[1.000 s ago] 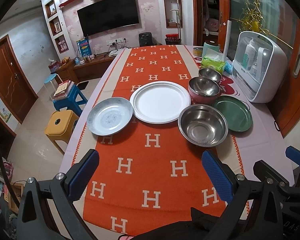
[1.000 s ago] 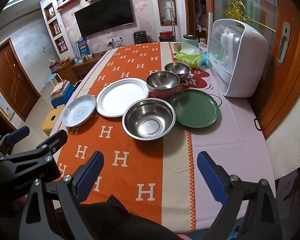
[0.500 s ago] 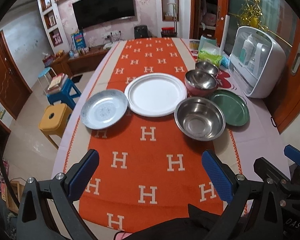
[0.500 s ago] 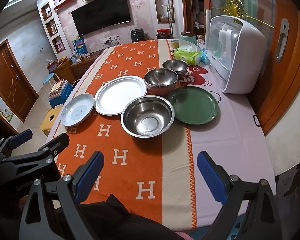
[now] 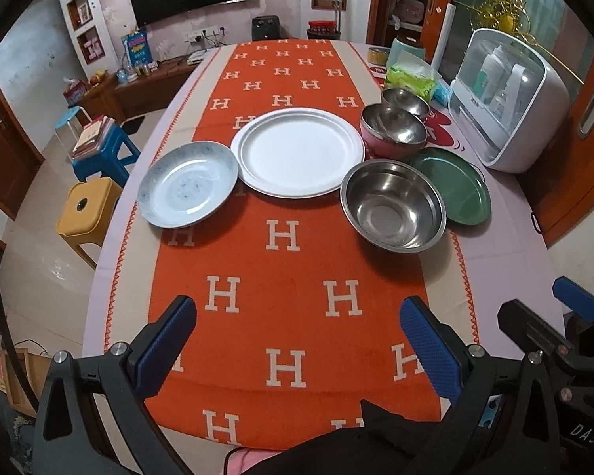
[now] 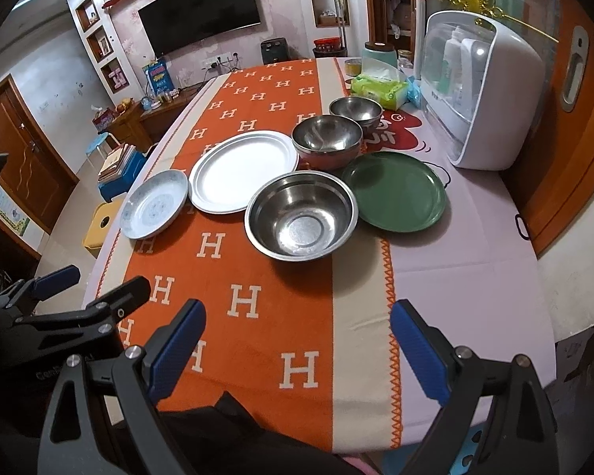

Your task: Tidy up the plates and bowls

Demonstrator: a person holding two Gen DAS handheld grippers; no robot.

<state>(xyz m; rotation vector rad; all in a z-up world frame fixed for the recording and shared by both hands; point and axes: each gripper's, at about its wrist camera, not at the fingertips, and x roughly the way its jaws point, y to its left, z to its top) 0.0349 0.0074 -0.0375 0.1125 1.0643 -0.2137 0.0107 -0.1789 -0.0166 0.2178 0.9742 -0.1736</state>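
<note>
On the orange H-pattern runner stand a pale blue plate (image 5: 188,184) (image 6: 156,202), a large white plate (image 5: 297,151) (image 6: 243,170), a big steel bowl (image 5: 394,210) (image 6: 301,219), a green plate (image 5: 457,190) (image 6: 396,192), a steel bowl in a pink bowl (image 5: 394,130) (image 6: 326,140) and a small steel bowl (image 5: 404,99) (image 6: 355,110). My left gripper (image 5: 297,344) is open and empty above the near runner. My right gripper (image 6: 297,344) is open and empty near the table's front edge, to the right of the left one.
A white sterilizer cabinet (image 5: 507,99) (image 6: 479,95) stands at the table's right side, with a green tissue pack (image 5: 412,77) (image 6: 380,87) and jars behind the bowls. Blue and yellow stools (image 5: 87,213) stand on the floor to the left.
Both grippers have risen and tilted a little toward the table, so the dishes sit lower and closer in view. The dishes have not moved. Both grippers stay open.
</note>
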